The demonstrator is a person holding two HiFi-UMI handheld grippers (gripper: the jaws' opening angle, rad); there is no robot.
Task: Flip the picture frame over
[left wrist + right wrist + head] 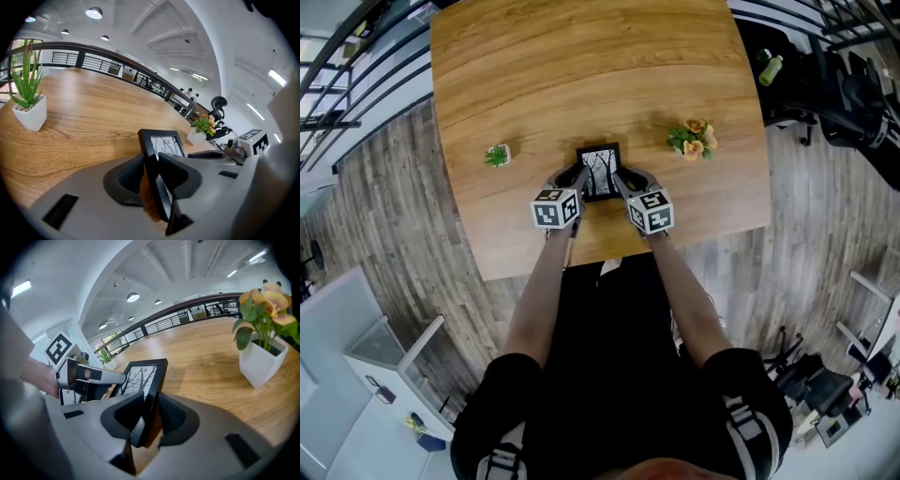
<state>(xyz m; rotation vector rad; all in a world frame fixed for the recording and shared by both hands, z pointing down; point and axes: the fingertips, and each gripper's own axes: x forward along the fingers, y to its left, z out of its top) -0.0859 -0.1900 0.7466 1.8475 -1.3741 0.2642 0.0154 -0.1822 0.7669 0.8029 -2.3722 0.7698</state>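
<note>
1. The left tool (578,180) is closed narrowly on the left edge of the picture frame (600,172).
2. The right tool (623,181) clamps the right edge.
3. The frame is picture side up over the near middle of the desk (581,75), between a green plant (497,156) and a flowering plant (694,139).

Office, swivel chairs (861,98), railing (101,61), ceiling lights (93,12)

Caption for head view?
Left hand-held gripper and right hand-held gripper grip the black rectangular picture frame by opposite edges over wooden table.
</note>
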